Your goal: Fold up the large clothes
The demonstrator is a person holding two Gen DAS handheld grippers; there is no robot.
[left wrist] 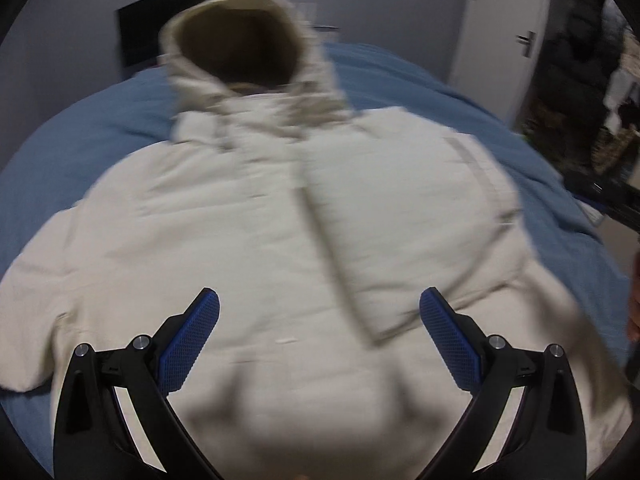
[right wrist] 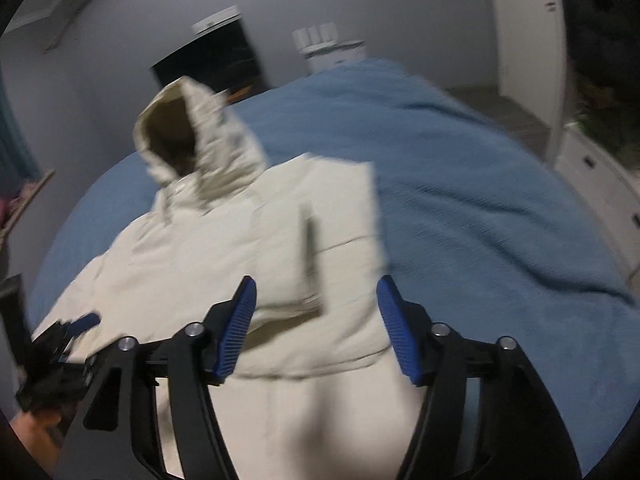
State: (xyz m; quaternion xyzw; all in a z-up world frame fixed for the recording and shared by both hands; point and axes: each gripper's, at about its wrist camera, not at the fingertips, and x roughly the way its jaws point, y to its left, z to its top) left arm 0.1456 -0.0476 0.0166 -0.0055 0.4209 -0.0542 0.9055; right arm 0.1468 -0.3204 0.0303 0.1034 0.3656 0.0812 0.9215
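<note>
While the left wrist view blurs, I see my left gripper (left wrist: 319, 320) released above the cream hooded jacket (left wrist: 248, 220) on the blue bed (left wrist: 80, 144). Right wrist view: my right gripper (right wrist: 316, 312) spread wide, empty, over its folded-in side.

I see a bed covered by a blue blanket (right wrist: 480, 184). A cream hooded jacket (left wrist: 248, 216) lies spread directly on it, hood (left wrist: 240, 40) at the far end, one side folded inward.
</note>
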